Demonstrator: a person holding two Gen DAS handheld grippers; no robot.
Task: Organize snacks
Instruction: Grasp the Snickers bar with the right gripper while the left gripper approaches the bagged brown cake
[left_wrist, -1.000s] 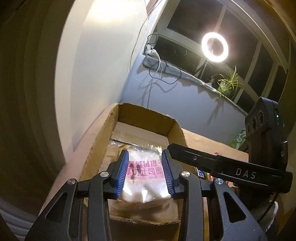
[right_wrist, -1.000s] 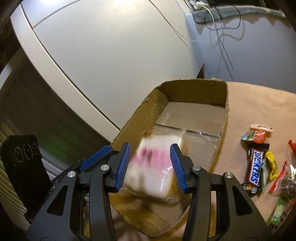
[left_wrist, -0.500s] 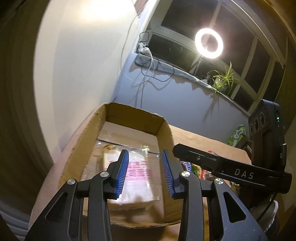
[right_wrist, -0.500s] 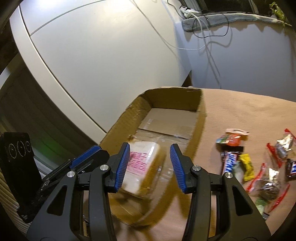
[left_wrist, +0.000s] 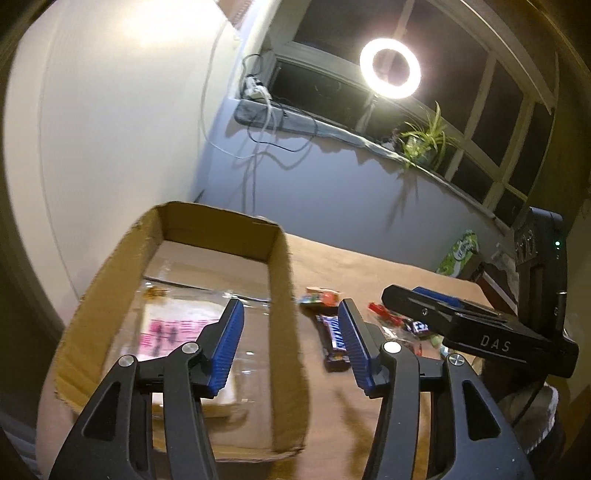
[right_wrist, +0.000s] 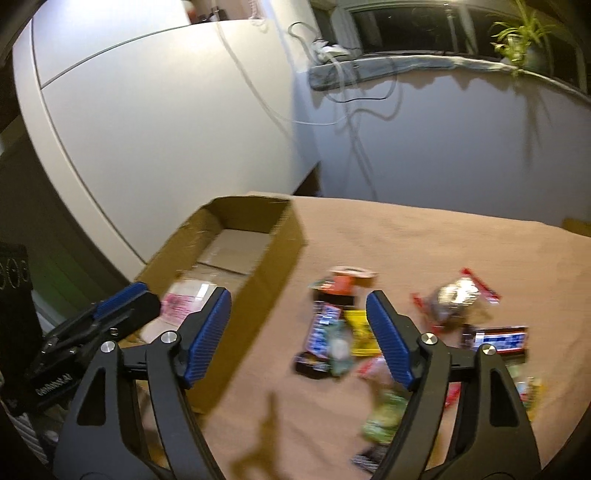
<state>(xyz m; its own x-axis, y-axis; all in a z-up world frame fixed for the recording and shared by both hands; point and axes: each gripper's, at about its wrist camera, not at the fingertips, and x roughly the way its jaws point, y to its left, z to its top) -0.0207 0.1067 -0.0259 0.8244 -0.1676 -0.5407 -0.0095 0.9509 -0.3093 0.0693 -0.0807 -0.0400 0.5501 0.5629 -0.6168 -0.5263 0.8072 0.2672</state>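
Note:
An open cardboard box (left_wrist: 284, 317) stands at the table's left; it also shows in the right wrist view (right_wrist: 273, 266). A clear bread packet with pink print (left_wrist: 173, 328) lies flat inside it, seen too in the right wrist view (right_wrist: 181, 301). My left gripper (left_wrist: 290, 350) is open and empty, straddling the box's right wall from above. My right gripper (right_wrist: 297, 339) is open and empty, above a pile of small snacks: a Snickers bar (right_wrist: 321, 336), a yellow packet (right_wrist: 360, 332), a clear red-edged bag (right_wrist: 456, 297). The Snickers bar (left_wrist: 334, 336) also lies right of the box.
The table has a tan cloth (right_wrist: 424, 243). A white cabinet (right_wrist: 166, 122) stands behind the box. A windowsill carries cables, a plant (left_wrist: 424, 140) and a ring light (left_wrist: 389, 68). A green packet (left_wrist: 460, 253) lies at the table's far right.
Both grippers have let the bread packet drop into the box, opened wider and swung right, away from the box toward the snack pile.

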